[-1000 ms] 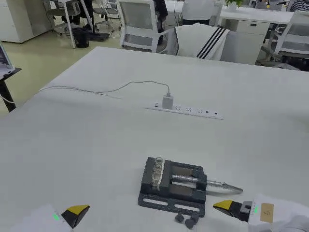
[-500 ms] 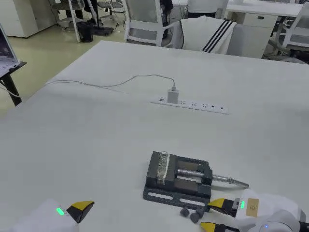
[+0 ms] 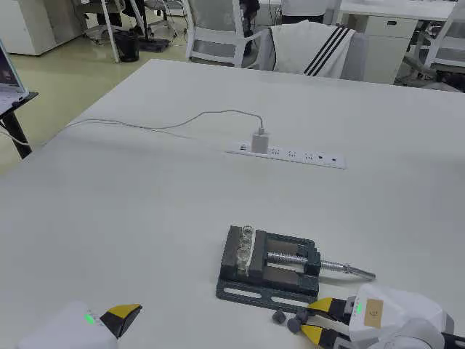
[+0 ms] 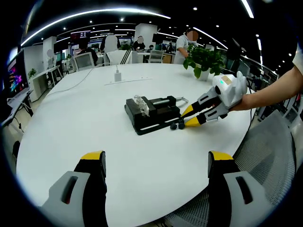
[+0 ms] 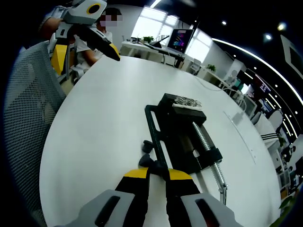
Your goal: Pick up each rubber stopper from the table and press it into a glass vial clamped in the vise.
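Rubber stopper (image 5: 159,166) sits between the barely parted tips of the right gripper (image 5: 158,174), so pinch it square before lifting; left gripper (image 4: 156,158) hangs wide open.

The right gripper (image 5: 158,175) rises from the bottom centre, its yellow-tipped jaws narrowly apart with a dark stopper (image 5: 158,166) at their tips; a firm grip cannot be confirmed. Two more stoppers (image 5: 147,146) lie just above, beside the black vise (image 5: 184,130) at mid-frame. Vials (image 5: 185,100) sit at its upper end. The left gripper (image 5: 90,26) shows in the upper left, over the table (image 5: 99,123) edge.
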Available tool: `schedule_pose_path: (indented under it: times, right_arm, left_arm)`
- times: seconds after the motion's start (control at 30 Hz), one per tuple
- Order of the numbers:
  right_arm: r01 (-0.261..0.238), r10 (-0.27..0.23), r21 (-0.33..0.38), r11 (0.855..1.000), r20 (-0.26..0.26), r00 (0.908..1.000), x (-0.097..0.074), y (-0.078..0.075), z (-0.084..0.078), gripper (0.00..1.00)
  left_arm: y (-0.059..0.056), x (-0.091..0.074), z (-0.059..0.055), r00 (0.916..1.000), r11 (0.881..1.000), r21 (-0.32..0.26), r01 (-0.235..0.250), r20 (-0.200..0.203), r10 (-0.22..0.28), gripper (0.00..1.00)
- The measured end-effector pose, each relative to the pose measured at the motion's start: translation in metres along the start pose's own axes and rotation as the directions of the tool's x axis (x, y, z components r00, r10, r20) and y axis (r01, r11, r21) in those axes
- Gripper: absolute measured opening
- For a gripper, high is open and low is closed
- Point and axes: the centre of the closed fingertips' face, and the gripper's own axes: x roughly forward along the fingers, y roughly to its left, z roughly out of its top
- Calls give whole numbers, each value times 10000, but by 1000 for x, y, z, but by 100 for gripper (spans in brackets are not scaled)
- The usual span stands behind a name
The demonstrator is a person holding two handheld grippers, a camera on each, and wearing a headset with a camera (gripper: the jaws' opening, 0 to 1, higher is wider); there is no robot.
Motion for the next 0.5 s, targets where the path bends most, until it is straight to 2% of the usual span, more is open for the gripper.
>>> schedule_pose_path:
  times: [0.5]
  right_arm:
    - [-45,45,-88,10000,-50,10000,-5,-2,0,9]
  left_arm:
    - [-2,2,-3,9999,9999,23,115,-20,-115,86]
